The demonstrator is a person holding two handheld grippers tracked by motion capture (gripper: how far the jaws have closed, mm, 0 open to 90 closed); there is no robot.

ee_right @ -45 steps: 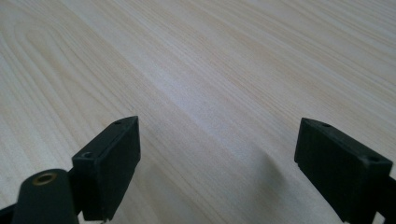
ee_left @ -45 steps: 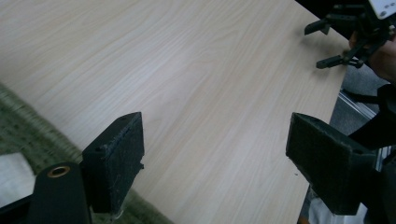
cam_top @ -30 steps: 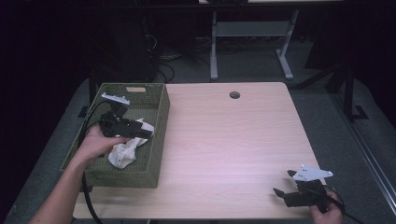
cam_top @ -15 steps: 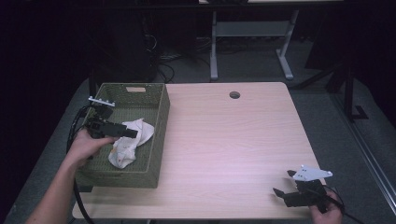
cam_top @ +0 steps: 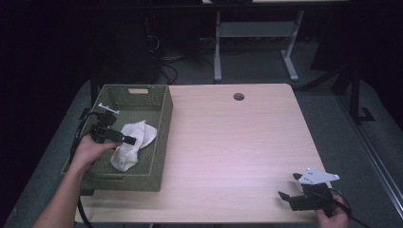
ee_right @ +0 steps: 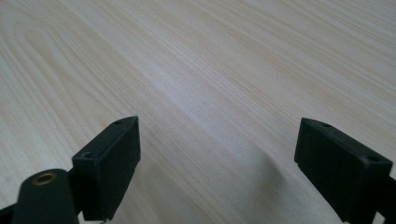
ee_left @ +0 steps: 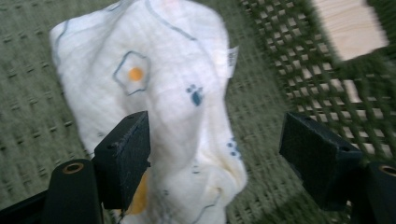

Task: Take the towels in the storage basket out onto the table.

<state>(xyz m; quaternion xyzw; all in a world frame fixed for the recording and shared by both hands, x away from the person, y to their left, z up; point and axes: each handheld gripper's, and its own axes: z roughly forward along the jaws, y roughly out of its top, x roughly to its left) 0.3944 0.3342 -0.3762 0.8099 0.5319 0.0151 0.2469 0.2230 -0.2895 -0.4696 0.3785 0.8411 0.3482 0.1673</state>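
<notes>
Reaching into the green basket, the left gripper hangs over a white printed cloth that lies crumpled on the basket floor, toward the wall nearest the bare tabletop. Its jaws stand wide but have just been closing a little; in the left gripper view the cloth bulges up between them, lapping the left pad, while the right pad is clear of it over the weave. Nothing is gripped yet.

To take the cloth well, the claw probably wants to sink a touch further so both pads bracket the raised fold rather than one loose edge, then close fully; thin fabric needs a tight pinch. Catching the basket's weave with a pad tip is the risk, so the pinch is best made on the hump in the middle, not down at the floor. A straight lift would then clear the wall.

At the near right corner of the table, the right gripper lies low with jaws spread wide and empty over bare wood.
</notes>
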